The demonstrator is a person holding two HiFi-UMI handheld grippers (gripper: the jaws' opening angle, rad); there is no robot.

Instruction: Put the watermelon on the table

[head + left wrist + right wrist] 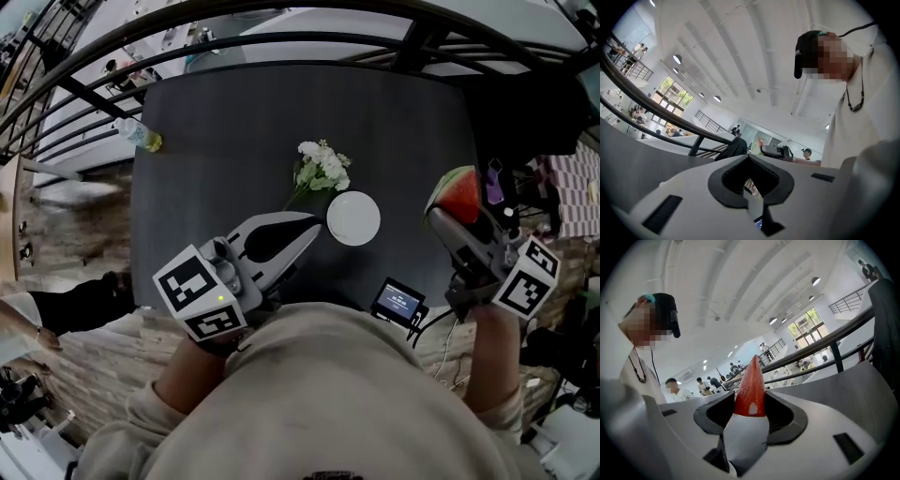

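At the table's [234, 112] near edge sits a small screen [398, 302]. The left gripper [314, 225] is closed on nothing, and its own view shows the tips meeting. The right gripper [442, 217] clamps the watermelon [457, 192] over the right edge; its view shows only red flesh [751, 385], while the head view shows the rind. Farther in are a white plate [353, 217] and then flowers [322, 169].

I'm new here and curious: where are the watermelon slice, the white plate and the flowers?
watermelon slice [461, 199], head view, red flesh.
white plate [353, 218], head view, bare centre.
flowers [322, 167], head view, white blossoms.
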